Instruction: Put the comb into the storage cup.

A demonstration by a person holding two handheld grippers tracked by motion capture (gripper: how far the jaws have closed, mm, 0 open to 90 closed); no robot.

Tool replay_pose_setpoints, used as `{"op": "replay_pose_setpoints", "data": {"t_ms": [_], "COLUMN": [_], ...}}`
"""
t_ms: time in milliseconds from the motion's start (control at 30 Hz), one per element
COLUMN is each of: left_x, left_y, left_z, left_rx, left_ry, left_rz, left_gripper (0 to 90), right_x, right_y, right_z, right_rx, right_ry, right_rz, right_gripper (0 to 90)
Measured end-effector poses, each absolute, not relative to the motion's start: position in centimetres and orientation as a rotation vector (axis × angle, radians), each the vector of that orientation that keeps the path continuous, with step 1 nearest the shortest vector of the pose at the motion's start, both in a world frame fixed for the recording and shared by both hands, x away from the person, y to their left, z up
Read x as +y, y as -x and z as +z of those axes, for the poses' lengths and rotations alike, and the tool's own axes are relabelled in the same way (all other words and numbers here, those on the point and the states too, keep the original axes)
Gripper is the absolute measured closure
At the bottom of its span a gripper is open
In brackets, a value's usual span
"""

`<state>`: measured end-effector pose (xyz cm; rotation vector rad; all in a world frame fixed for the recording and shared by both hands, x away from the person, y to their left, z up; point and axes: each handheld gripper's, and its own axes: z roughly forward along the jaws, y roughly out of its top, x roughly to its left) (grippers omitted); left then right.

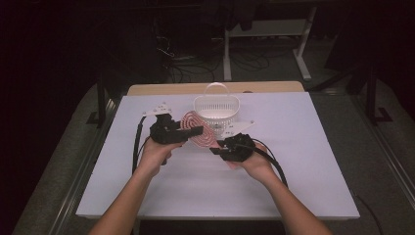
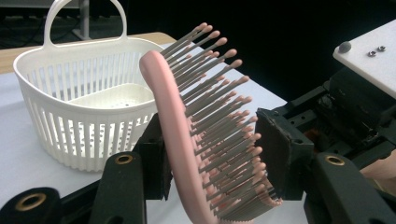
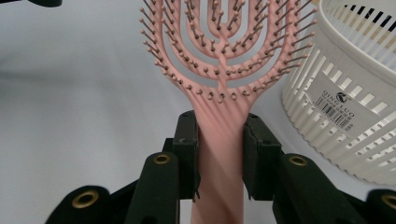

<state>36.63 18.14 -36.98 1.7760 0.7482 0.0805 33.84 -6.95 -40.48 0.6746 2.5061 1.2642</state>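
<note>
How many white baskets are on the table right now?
1. The white basket stands at the far middle of the table, just behind the pink hairbrush held between the two tools. No other is visible.

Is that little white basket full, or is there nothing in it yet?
Empty. The left gripper view looks into the white basket and shows only its bare perforated floor. The pink hairbrush is outside it, held in the tongs.

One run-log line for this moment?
right hand-held gripper: shut on pink plastic hairbrush handle | left hand-held gripper: straddling brush head, not clamped | white slatted plastic basket: behind
</note>
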Motion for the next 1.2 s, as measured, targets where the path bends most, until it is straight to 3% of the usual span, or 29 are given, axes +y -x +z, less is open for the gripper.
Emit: {"op": "replay_pose_setpoints", "data": {"t_ms": [1200], "left_x": [18.01], "left_y": [-36.3], "left_z": [-36.56], "left_rx": [0.698], "left_ry": [-1.75], "left_rz": [0.027], "left_gripper": [64.5], "right_x": [-6.14], "right_y": [-33.84], "right_z": [-41.15], "right_rx": [2.504], "right_ry": [-0.644], "right_rz": [1.21], "right_gripper": [68.7]}}
